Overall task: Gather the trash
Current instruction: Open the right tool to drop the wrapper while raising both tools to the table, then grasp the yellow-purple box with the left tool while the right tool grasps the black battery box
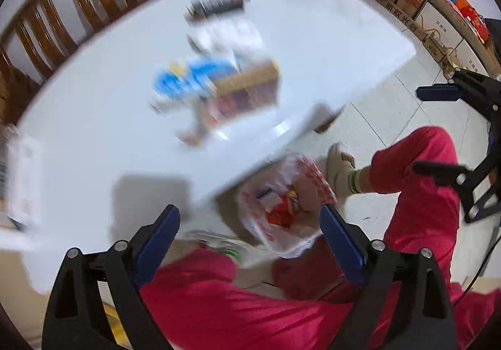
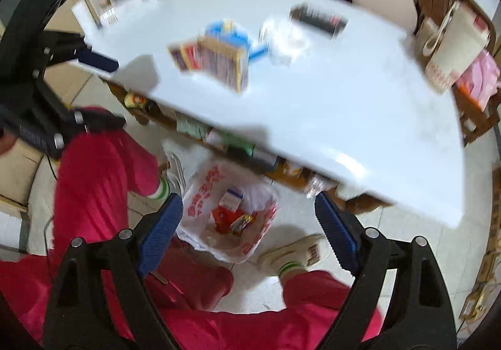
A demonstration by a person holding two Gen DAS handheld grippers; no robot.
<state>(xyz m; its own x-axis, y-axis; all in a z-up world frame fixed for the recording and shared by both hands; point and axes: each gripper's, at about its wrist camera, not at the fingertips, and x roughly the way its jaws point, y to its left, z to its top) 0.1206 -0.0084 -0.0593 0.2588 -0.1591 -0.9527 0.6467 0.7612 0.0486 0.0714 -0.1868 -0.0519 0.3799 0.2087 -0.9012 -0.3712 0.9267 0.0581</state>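
We are holding left hand-held gripper (image 1: 250, 240) and right hand-held gripper (image 2: 249, 235) wide open, gripping nothing. Both are hovering over white red-printed plastic trash bag (image 2: 200, 193) on floor, beside white worktop (image 2: 344, 105) carrying blurred wrappers (image 2: 216, 59).

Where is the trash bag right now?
The plastic trash bag sits open on the floor between the person's feet, just below the white table edge, in both wrist views.
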